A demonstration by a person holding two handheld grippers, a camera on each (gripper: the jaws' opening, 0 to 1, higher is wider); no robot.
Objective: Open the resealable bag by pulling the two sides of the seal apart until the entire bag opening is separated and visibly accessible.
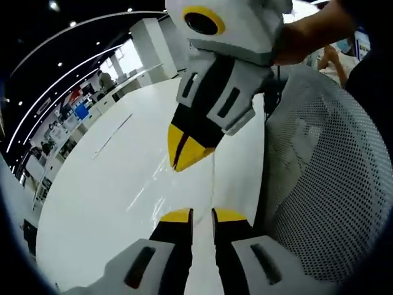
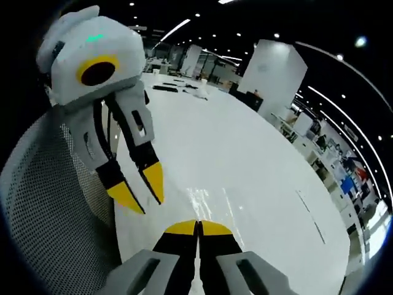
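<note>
Resealable bag (image 2: 199, 198), clear and very hard to make out. It reads as no more than a glossy shimmer over the white counter (image 2: 258, 160), just ahead of the right claw (image 2: 198, 228). In the left gripper view a thin, straight edge runs between the two claws, probably the same film. No seal, mouth or separated lips can be picked out, so progress is judged early: the opening is not visibly parted and the whole pull along the seal appears still to be made.

Right claw — jaws pressed together, tip to tip. Whether film is caught between them cannot be told.

Left claw (image 1: 202, 215) — jaws a little spread, with a narrow gap into which the thin edge seems to lead. No grip on the bag can be confirmed. The two claws point toward each other, near but apart, above the counter.

Count: one bag at most, two claws, one counter, one white mesh chair back (image 1: 331, 184) just beside the counter, and one forearm (image 1: 307, 31) of the person behind the right claw.
</note>
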